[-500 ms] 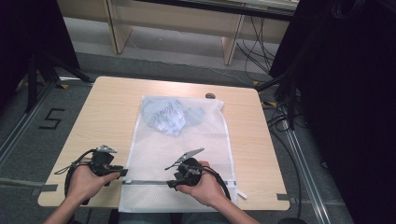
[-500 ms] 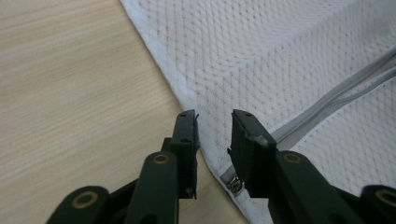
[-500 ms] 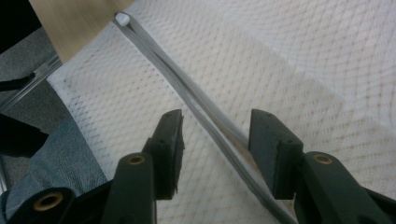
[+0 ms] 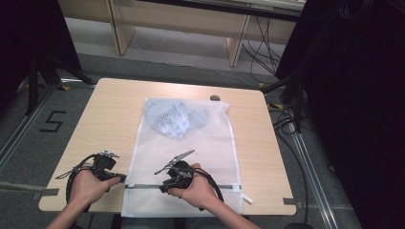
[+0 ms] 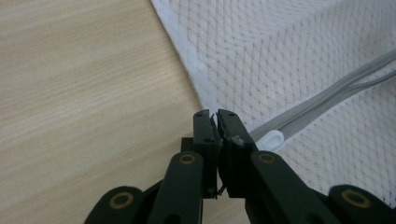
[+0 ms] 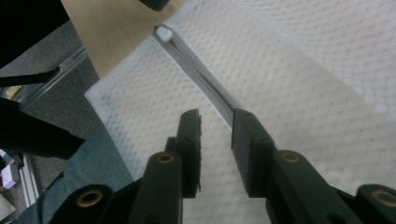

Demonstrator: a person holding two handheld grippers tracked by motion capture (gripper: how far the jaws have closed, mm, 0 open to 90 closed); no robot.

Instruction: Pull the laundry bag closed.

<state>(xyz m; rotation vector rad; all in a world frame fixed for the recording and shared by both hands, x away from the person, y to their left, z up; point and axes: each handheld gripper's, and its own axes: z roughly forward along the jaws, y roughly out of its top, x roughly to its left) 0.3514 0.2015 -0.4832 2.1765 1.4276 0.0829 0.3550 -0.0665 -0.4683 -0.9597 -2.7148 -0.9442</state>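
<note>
A white mesh laundry bag (image 4: 210,143) lies flat on the wooden table (image 4: 110,109), with pale blue clothing (image 4: 174,119) inside at its far end. A grey zipper (image 4: 143,186) crosses the bag near the front edge. My left gripper (image 4: 122,179) sits at the bag's left edge, jaws together on the mesh hem (image 5: 201,100) beside the zipper's white end piece (image 5: 271,139). My right gripper (image 4: 162,186) hovers over the bag (image 6: 303,70) with its jaws apart. The zipper (image 6: 201,74) runs up from under one jaw, and nothing is pinched between them.
A small dark object (image 4: 215,98) lies near the table's far edge behind the bag. A white tab (image 4: 247,198) sticks out at the bag's front right. The front table edge and a person's trouser leg (image 6: 93,158) are close below the right gripper.
The right hand has shifted slightly to the left along the zipper. The left hand and the bag stay where they were.
</note>
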